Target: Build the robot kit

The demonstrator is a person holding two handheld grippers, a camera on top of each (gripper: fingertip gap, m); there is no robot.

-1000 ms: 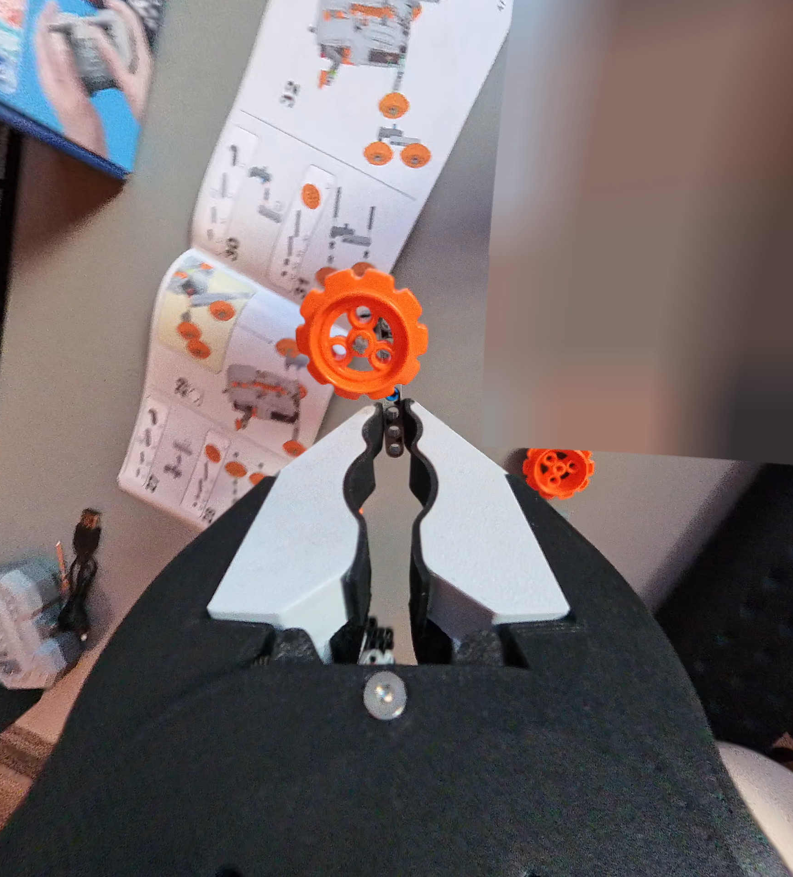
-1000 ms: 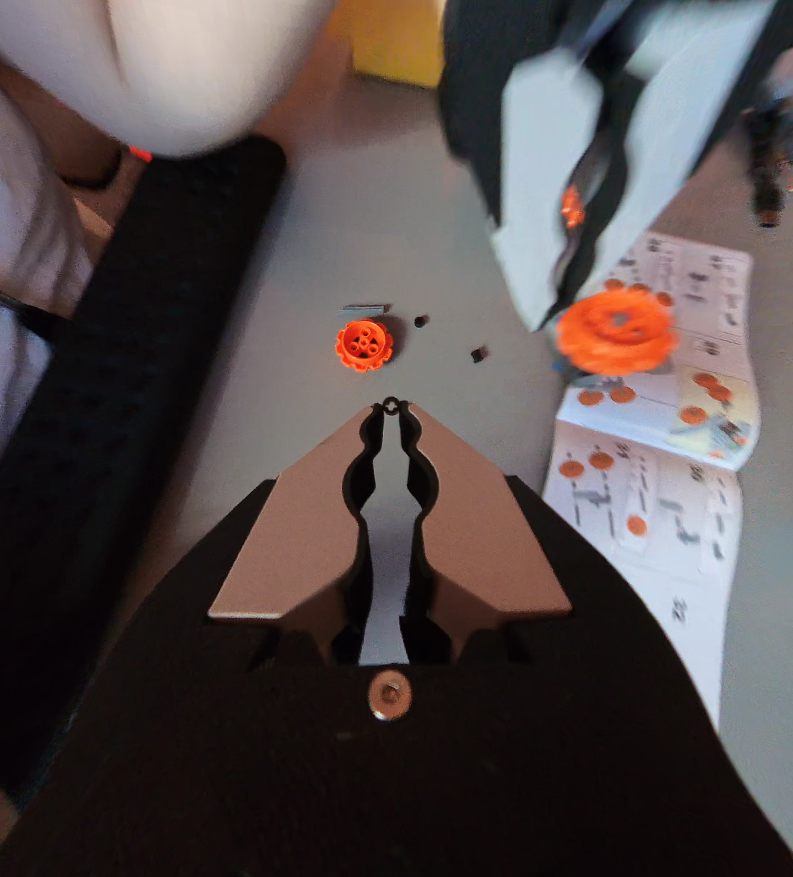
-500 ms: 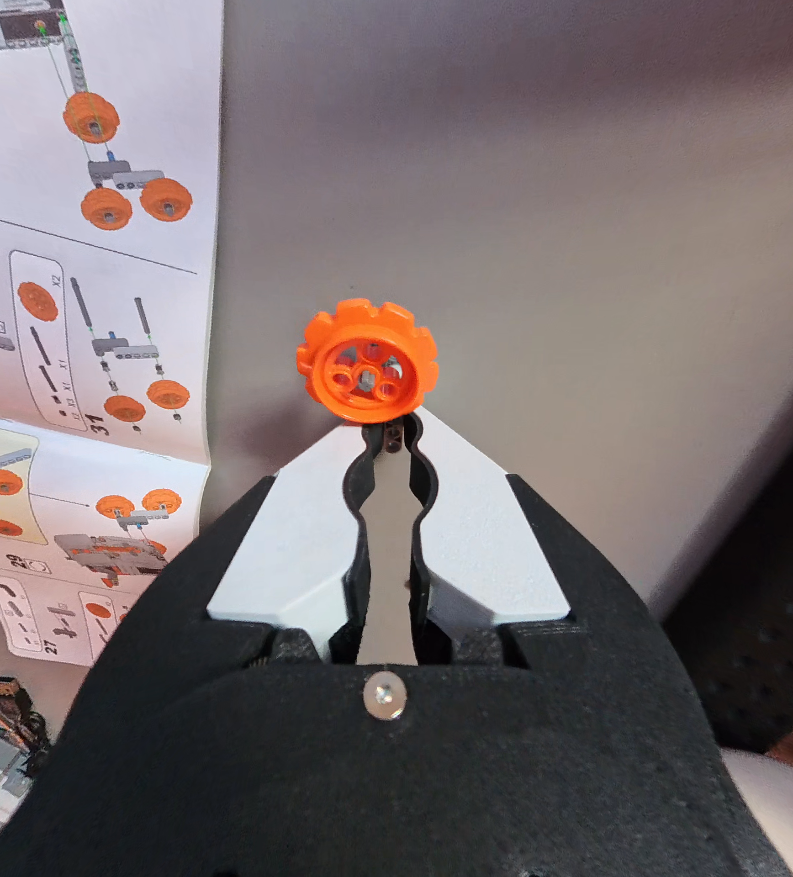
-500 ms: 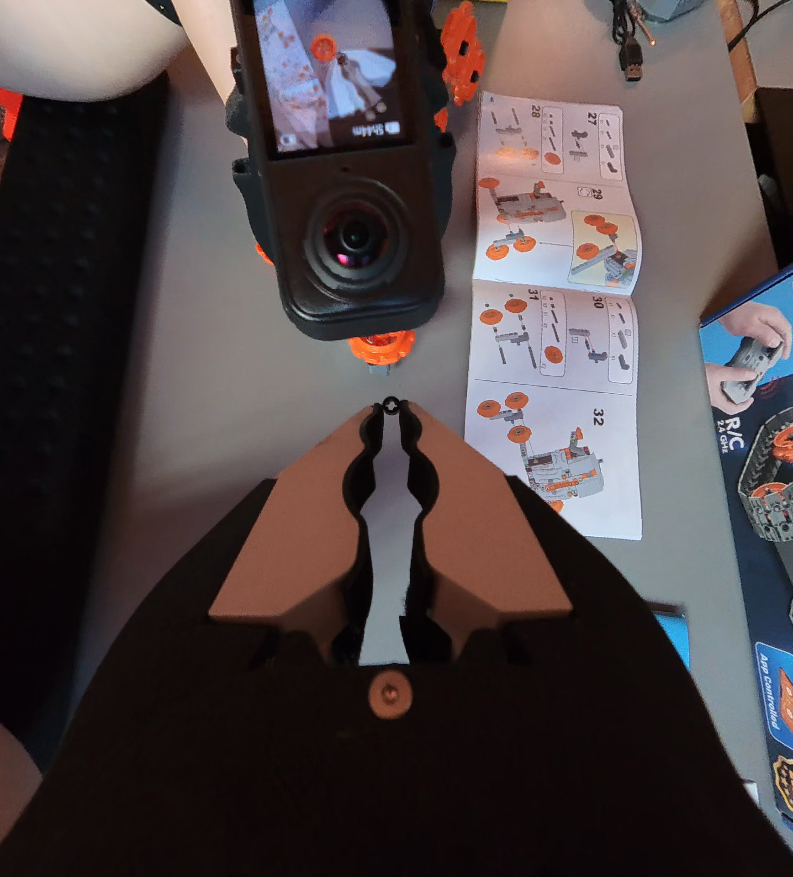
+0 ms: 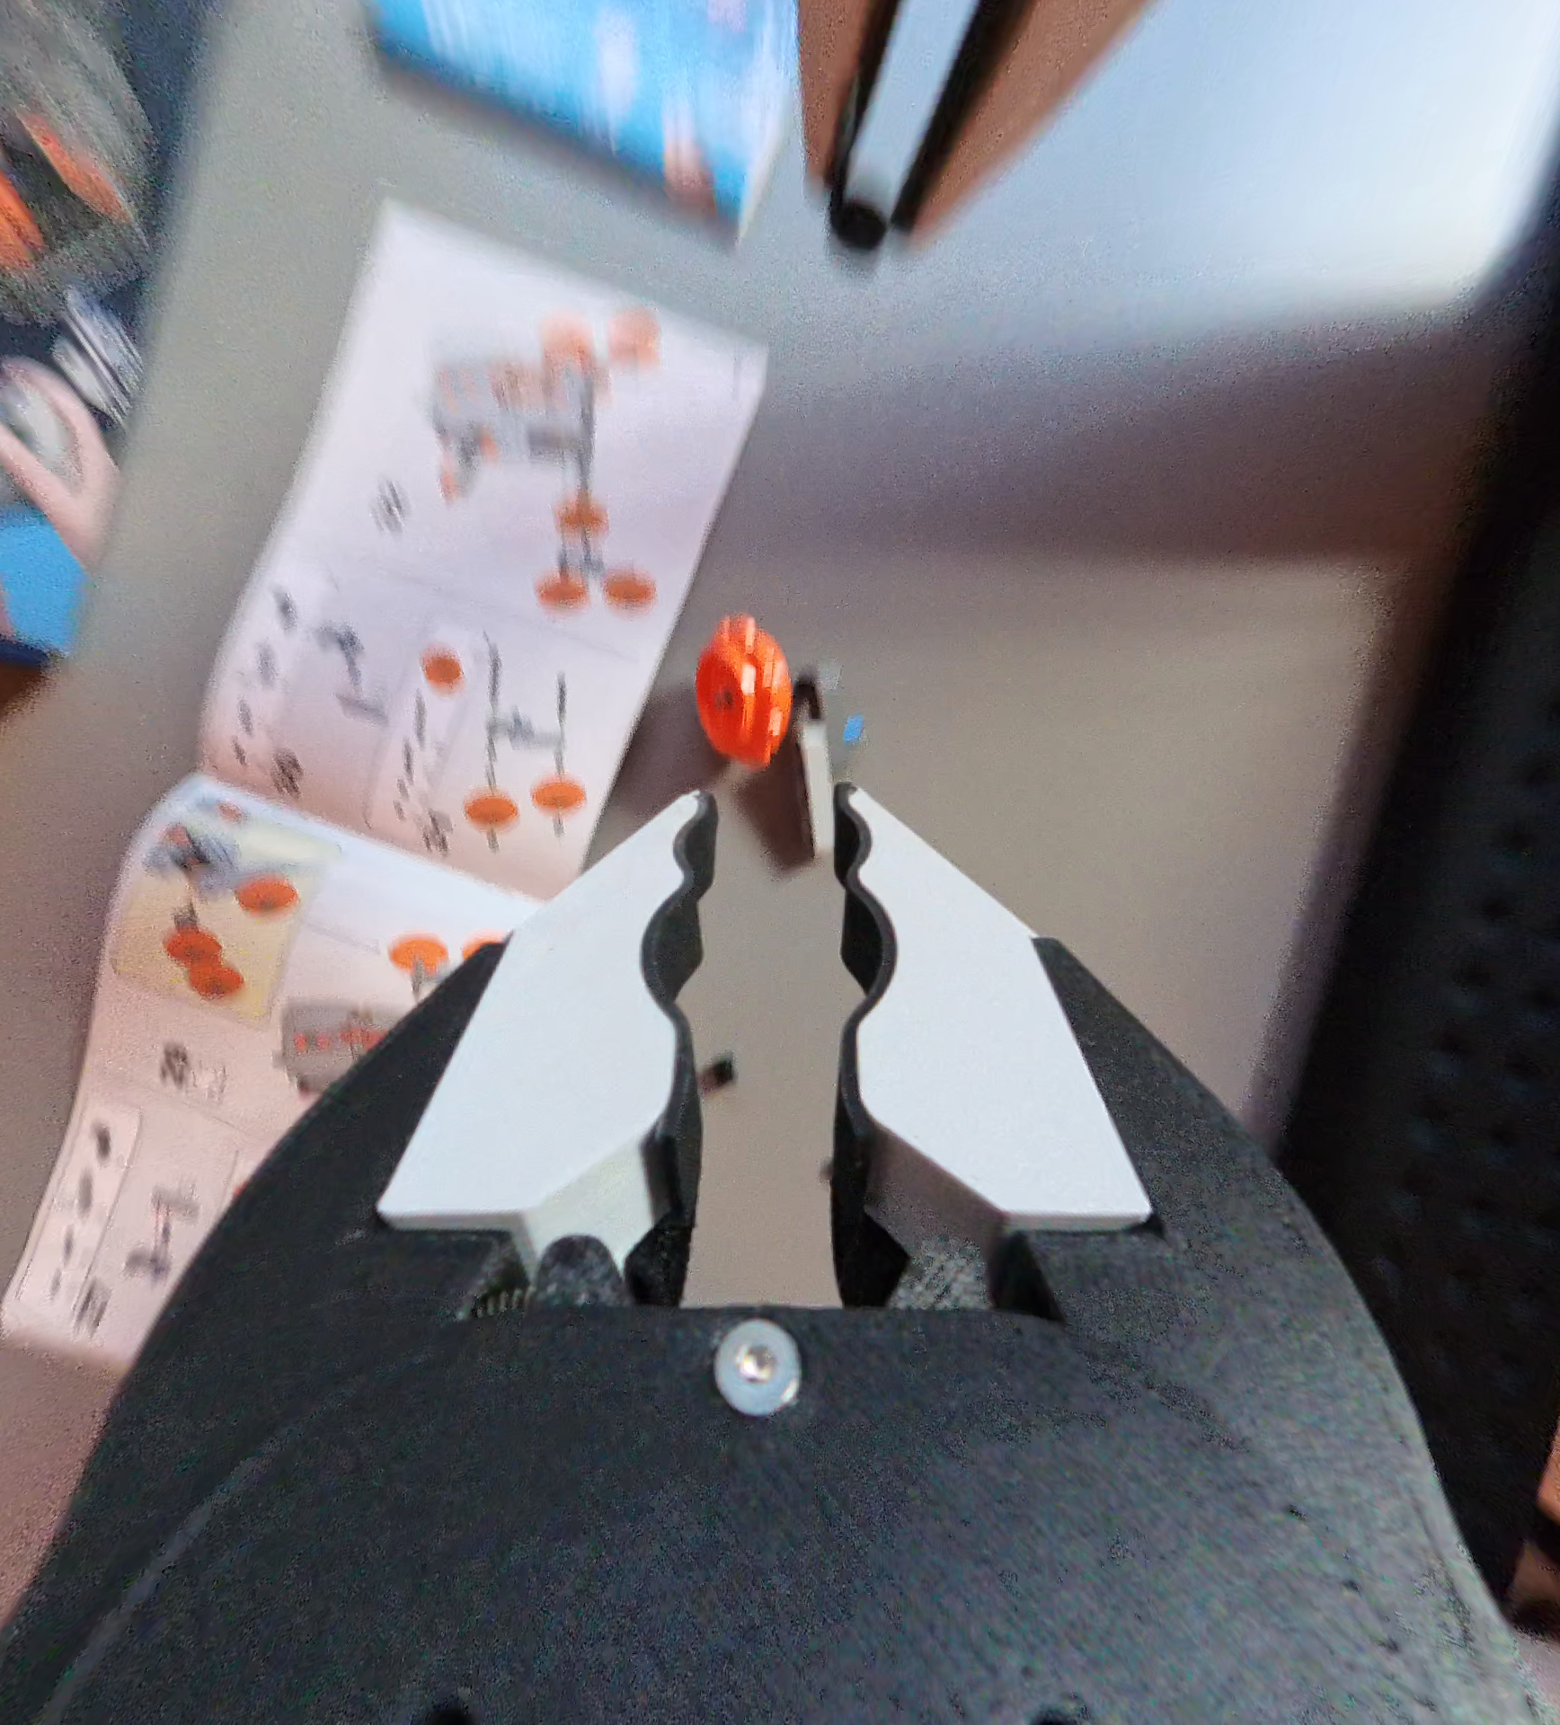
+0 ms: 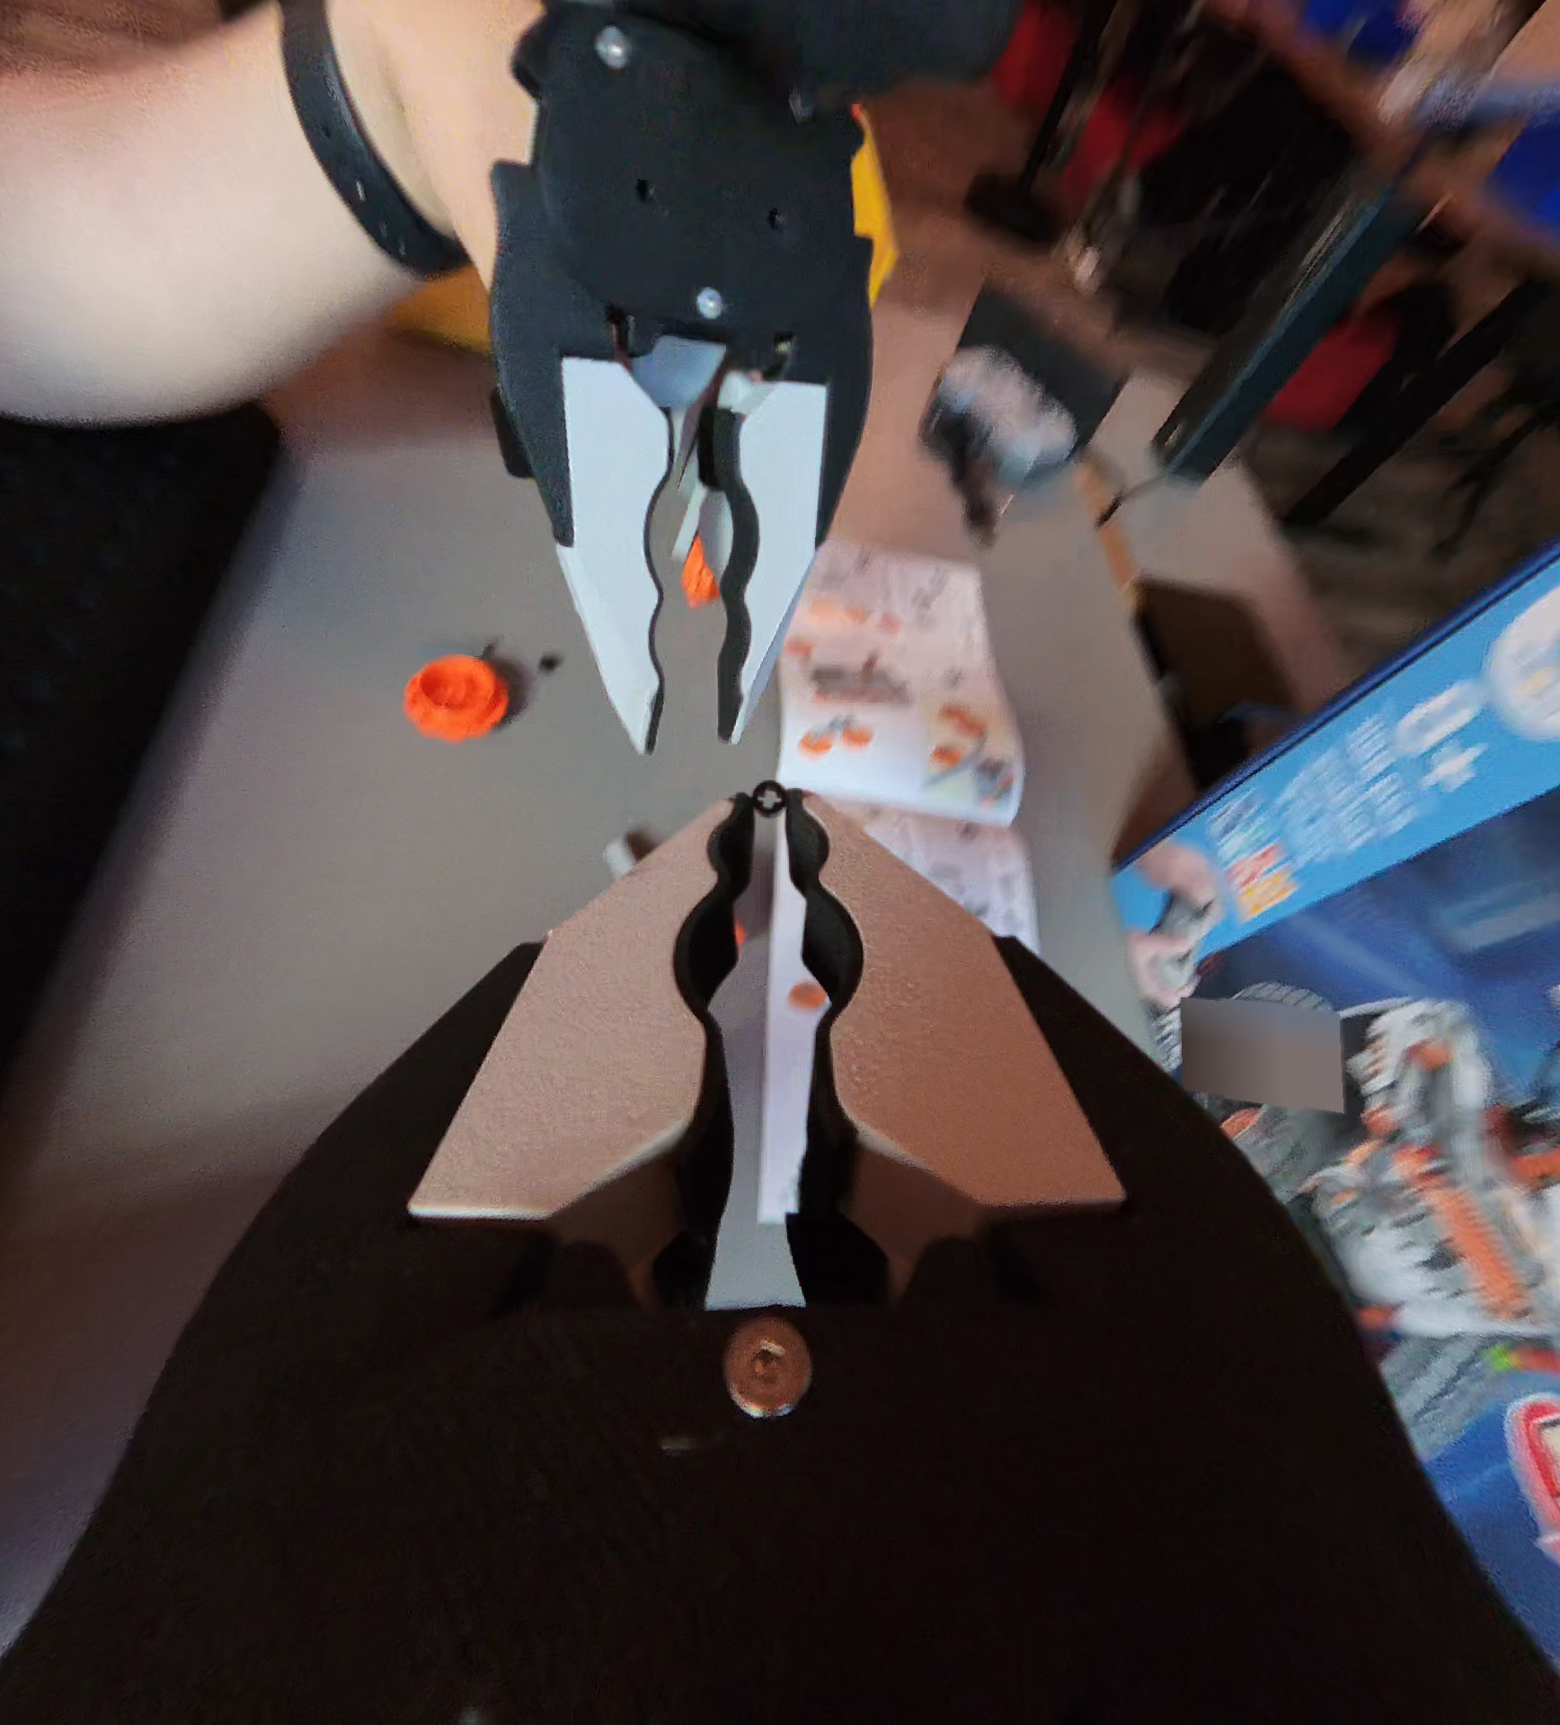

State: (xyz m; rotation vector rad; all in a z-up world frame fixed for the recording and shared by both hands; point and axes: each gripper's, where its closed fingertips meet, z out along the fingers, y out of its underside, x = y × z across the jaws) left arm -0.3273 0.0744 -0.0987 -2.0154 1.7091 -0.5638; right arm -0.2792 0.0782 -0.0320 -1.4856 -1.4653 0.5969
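My left gripper (image 5: 772, 798) is open and empty, its jaws apart above the grey table (image 5: 1084, 747). Just beyond its tips lies an orange toothed wheel (image 5: 744, 691) joined to a short grey beam (image 5: 818, 789) with a blue pin (image 5: 854, 728). My right gripper (image 6: 769, 803) is shut on a small black ring (image 6: 769, 800) at its tips. The left gripper (image 6: 690, 737) hangs tip to tip just above and in front of it. A second orange wheel (image 6: 456, 695) lies flat on the table to the left, with small black bits (image 6: 550, 663) beside it. The view is blurred.
An open instruction booklet (image 5: 477, 579) (image 6: 898, 691) lies on the table. A blue toy box (image 6: 1411, 933) stands at the right of the right wrist view. A black perforated mat (image 6: 57, 747) (image 5: 1504, 840) borders the table. A person's arm (image 6: 151, 233) holds the left gripper. My hands' fingertips stand some 9 cm from each other.
My left gripper has opened and let go of the orange wheel with its grey beam, which now lies on the table. The right gripper stays shut on the black ring, now facing the left gripper's tips.
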